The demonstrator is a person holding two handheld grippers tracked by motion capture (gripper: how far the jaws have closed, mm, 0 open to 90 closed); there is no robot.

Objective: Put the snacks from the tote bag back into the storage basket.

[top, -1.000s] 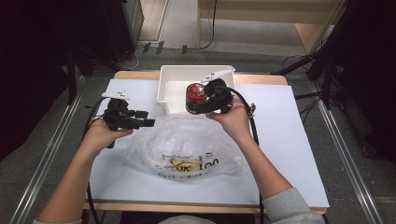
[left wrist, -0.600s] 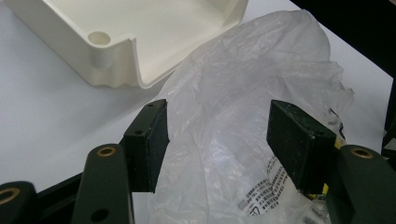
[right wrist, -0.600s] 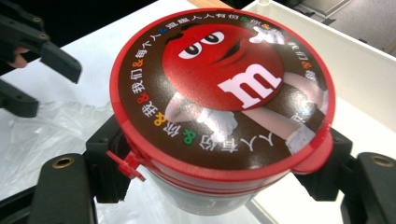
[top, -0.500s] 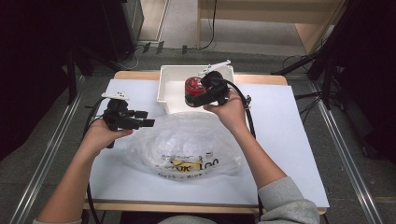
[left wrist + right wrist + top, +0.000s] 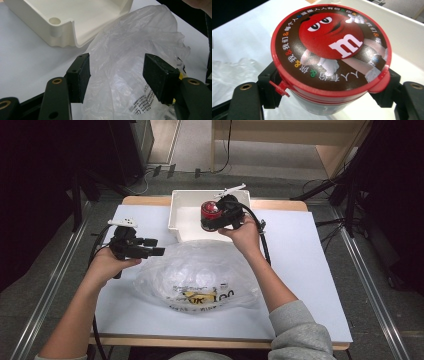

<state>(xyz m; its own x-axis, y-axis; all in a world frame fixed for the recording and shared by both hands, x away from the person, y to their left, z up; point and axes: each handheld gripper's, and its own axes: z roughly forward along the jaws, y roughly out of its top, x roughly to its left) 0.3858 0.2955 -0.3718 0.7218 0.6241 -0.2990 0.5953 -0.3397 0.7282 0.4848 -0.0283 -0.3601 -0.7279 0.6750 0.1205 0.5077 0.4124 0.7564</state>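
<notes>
White-topped table (image 5: 310, 270): white tray (image 5: 182, 220) at far edge, clear plastic bag (image 5: 200, 275) mid.

High view: overhead, facing forward and down on the table (image 5: 320, 270). Gripper views sit close, along their jaws. All share the white bin (image 5: 182, 215) (image 5: 75, 22) (image 5: 407, 27).

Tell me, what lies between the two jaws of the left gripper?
In the left gripper view, crumpled clear plastic bag lies between the open jaws of the left gripper; whether it touches them is unclear.
</notes>
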